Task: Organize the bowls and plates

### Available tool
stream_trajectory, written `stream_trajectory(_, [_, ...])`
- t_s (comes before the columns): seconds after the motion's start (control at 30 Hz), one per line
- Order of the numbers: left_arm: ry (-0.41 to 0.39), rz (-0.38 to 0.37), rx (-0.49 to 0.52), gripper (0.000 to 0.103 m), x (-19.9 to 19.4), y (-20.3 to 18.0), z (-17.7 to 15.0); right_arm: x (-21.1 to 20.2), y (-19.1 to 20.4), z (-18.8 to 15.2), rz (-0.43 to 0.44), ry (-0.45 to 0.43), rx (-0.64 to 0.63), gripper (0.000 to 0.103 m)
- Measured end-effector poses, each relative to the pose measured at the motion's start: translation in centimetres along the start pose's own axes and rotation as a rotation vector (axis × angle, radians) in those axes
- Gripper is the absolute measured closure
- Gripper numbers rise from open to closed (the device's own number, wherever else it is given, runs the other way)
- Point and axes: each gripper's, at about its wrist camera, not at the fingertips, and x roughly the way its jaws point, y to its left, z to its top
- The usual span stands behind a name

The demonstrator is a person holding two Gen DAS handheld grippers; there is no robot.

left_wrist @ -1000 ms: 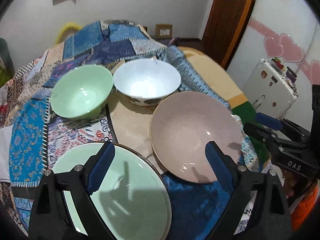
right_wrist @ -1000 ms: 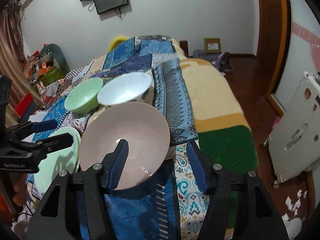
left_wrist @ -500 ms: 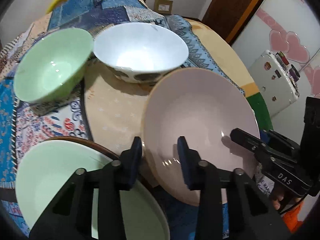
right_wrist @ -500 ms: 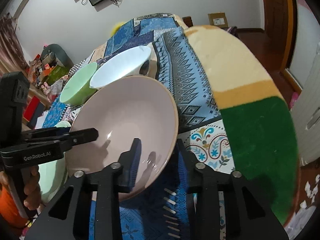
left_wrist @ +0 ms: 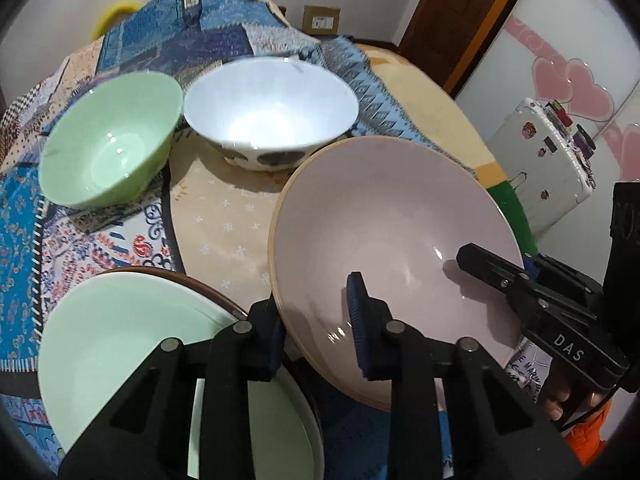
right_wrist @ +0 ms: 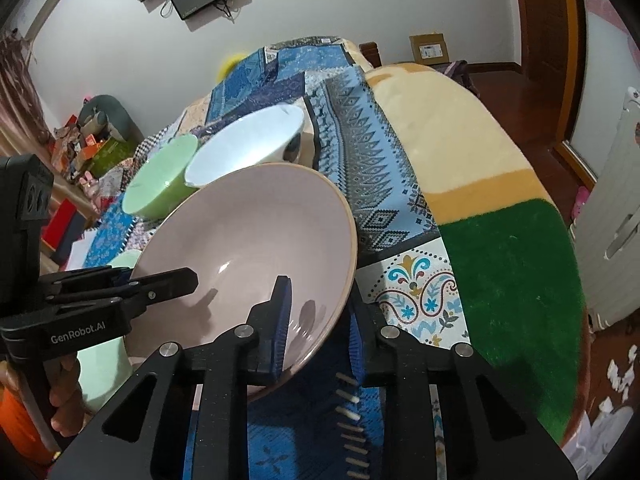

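Note:
A large pink bowl [left_wrist: 384,216] is held tilted above the cloth-covered table by both grippers. My left gripper [left_wrist: 316,332] is shut on its near-left rim, one finger inside and one outside. My right gripper [right_wrist: 318,324] is shut on its near-right rim [right_wrist: 336,312] the same way. A pale green plate [left_wrist: 116,332] lies just left of the pink bowl, under my left gripper. A small green bowl [left_wrist: 108,148] and a white bowl [left_wrist: 272,112] stand side by side farther back.
The table carries a patchwork cloth [right_wrist: 400,168] with a green and yellow blanket [right_wrist: 512,260] at its right side. A white appliance [left_wrist: 548,160] stands beyond the table's right edge. A cluttered shelf [right_wrist: 80,148] is far left.
Both grippers went from open to shut on the pink bowl's rim. The bowl has since risen and tilted off the cloth.

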Motion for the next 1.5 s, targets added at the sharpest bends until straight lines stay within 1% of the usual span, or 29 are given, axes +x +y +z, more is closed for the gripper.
stream_trajectory(0.13, [-0.042,0.001,0.004,0.075,-2.1,-0.3,-0.2,-1.5,1.1,0.2,-0.011,-0.034,-0.024,0.080])
stream_trajectory(0.33, [-0.096,-0.003,-0.003,0.075,-5.8,0.0,-1.0,-3.7,3.0,0.7,0.003,-0.081,-0.048,0.080])
stream_trajectory(0.47, [-0.134,0.009,-0.003,0.075,-8.5,0.5,-1.8,-4.6,5.0,1.1,0.016,-0.110,-0.071,0.080])
stream_trajectory(0.67, [-0.179,0.033,-0.017,0.075,-12.1,2.0,-3.3,-5.0,7.9,0.9,0.033,-0.130,-0.107,0.080])
stream_trajectory(0.93, [-0.233,0.065,-0.068,0.075,-16.4,5.9,-6.1,-4.7,12.9,0.6,0.076,-0.141,-0.167,0.080])
stream_trajectory(1.13, [-0.260,0.111,-0.126,0.075,-19.3,9.9,-8.3,-3.6,17.0,0.1,0.125,-0.131,-0.220,0.080])
stream_trajectory(1.3, [-0.271,0.154,-0.175,0.075,-20.9,12.9,-10.3,-2.1,20.3,-0.2,0.173,-0.109,-0.265,0.080])
stream_trajectory(1.5, [-0.271,0.190,-0.238,0.075,-22.2,16.5,-12.3,-0.4,23.8,-0.9,0.210,-0.076,-0.318,0.080])
